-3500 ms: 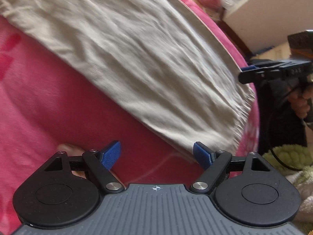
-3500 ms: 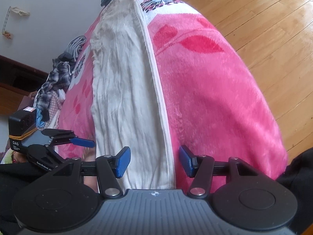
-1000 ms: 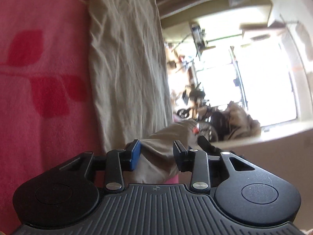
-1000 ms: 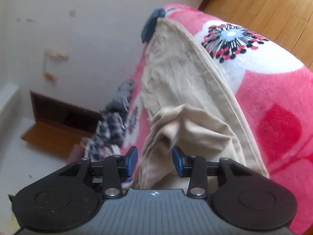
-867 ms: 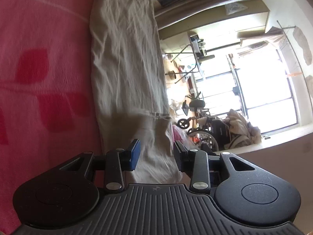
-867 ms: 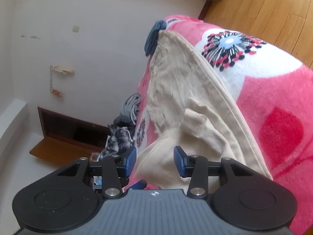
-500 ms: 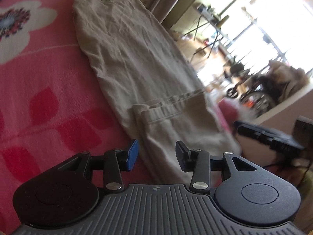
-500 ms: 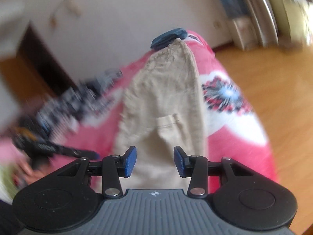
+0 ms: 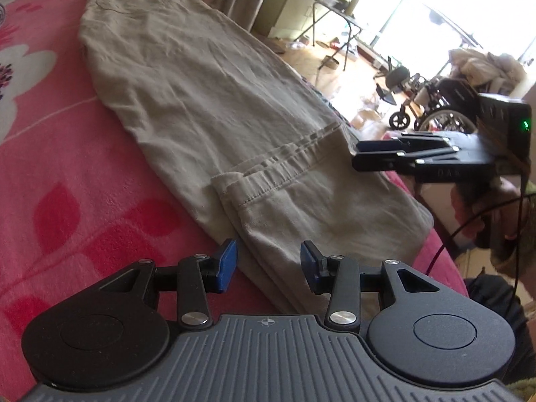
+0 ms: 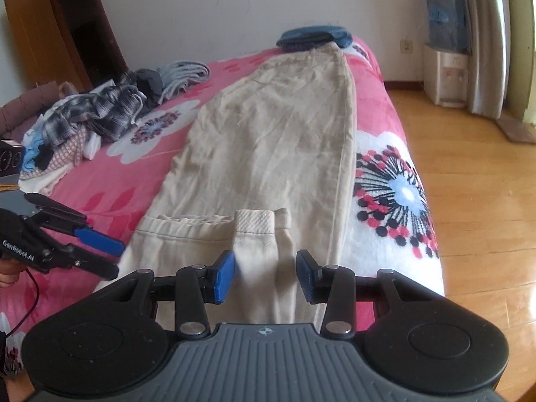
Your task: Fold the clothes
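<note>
The right wrist view showed one pair of beige trousers (image 10: 268, 140) laid lengthwise on the bed's pink flowered blanket (image 10: 385, 107), near its right-hand edge, with the leg ends folded back so that the hems (image 10: 214, 224) lay across the middle of the garment. A folded dark blue garment (image 10: 315, 37) sat at the far end of the bed, touching the top of the trousers. To the left, well apart from the trousers, one loose heap of unfolded clothes (image 10: 100, 114) lay on the blanket, with a grey striped piece (image 10: 184, 73) beside it. A water dispenser (image 10: 445, 60) stood against the wall on the wooden floor (image 10: 475, 174). Nothing lay on top of the trousers or between them and either tool. No basket or box was visible.

The right gripper (image 10: 264, 276) hung over the near folded end with its jaws apart and nothing pinched; the cloth lay below the blue pads (image 10: 222, 278), not between them. The left gripper (image 10: 100, 254) was at the left edge, its fingers parted beside the trousers and holding nothing.

From the left wrist view, the left gripper (image 9: 266, 266) was likewise released, its jaws having opened a little, the trousers (image 9: 214, 100) lying flat beneath. The right gripper (image 9: 372, 154) hovered above the trousers' far edge. Beyond the bed, one wheelchair (image 9: 432, 107) stood in a bright, cluttered room.
</note>
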